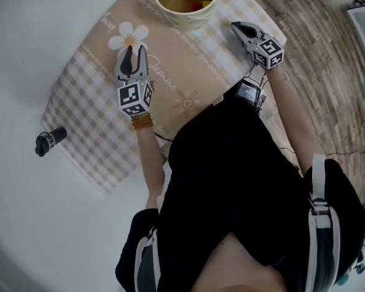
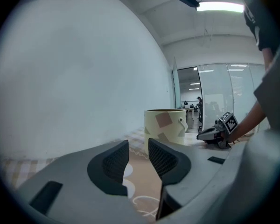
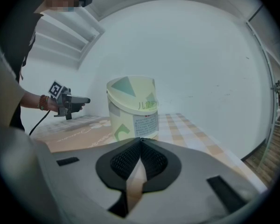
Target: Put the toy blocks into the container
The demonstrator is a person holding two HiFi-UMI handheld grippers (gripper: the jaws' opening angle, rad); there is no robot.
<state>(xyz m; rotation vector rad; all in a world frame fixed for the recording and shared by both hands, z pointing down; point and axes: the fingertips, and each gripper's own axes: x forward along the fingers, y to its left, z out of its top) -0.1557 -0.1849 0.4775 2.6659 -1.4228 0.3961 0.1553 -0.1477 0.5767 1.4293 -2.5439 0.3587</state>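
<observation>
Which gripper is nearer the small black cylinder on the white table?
Left. The left gripper is over the cloth, up and right of the black cylinder; the right gripper is at the cloth's opposite side.

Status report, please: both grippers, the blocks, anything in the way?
Left hand-held gripper open, empty. Right hand-held gripper shut, empty. Blocks inside container. No obstacle seen.
</observation>
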